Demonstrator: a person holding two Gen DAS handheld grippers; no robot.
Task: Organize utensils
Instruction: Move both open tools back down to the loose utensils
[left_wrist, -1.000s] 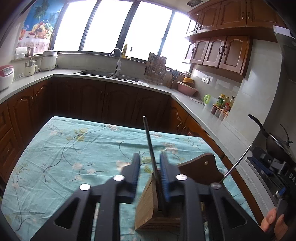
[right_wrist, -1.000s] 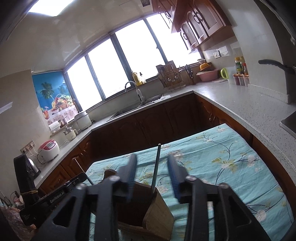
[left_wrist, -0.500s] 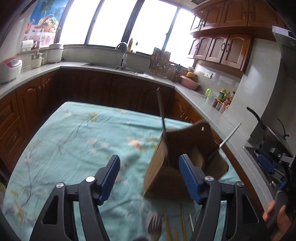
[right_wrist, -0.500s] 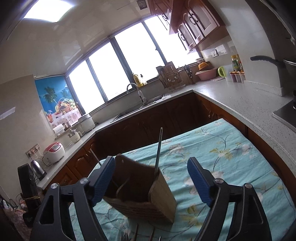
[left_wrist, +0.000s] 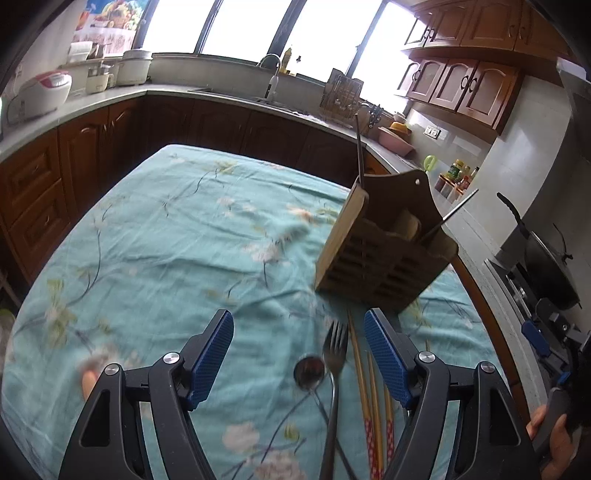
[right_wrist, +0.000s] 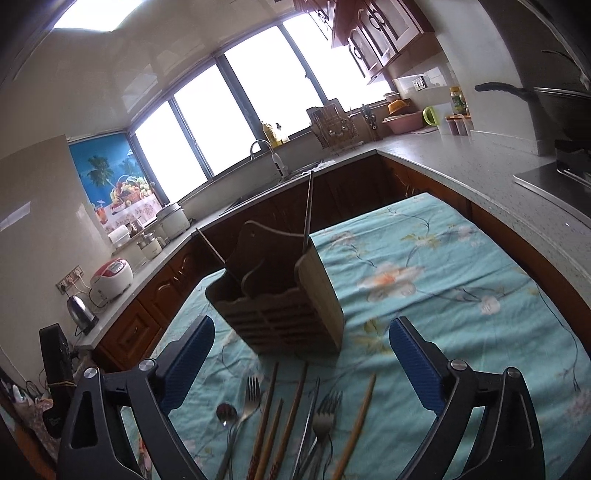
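Observation:
A wooden utensil holder (left_wrist: 384, 254) stands on the teal floral tablecloth (left_wrist: 166, 240), with two thin metal utensils sticking out of it; it also shows in the right wrist view (right_wrist: 280, 299). In front of it lie a spoon (left_wrist: 309, 369), a fork (left_wrist: 335, 354) and wooden chopsticks (left_wrist: 364, 369). The right wrist view shows the spoon (right_wrist: 226, 413), forks (right_wrist: 325, 410) and chopsticks (right_wrist: 291, 406). My left gripper (left_wrist: 299, 354) is open and empty above the loose utensils. My right gripper (right_wrist: 303, 362) is open and empty, just short of the holder.
Dark wood cabinets and a grey counter (left_wrist: 258, 103) ring the table. A sink with tap (left_wrist: 271, 79) is at the back, a rice cooker (left_wrist: 38, 94) at the left, a stove with a pan (left_wrist: 546, 273) at the right.
Both grippers have opened, let go of the thin utensil now standing in the holder, and pulled back. The loose utensils on the cloth have come into view.

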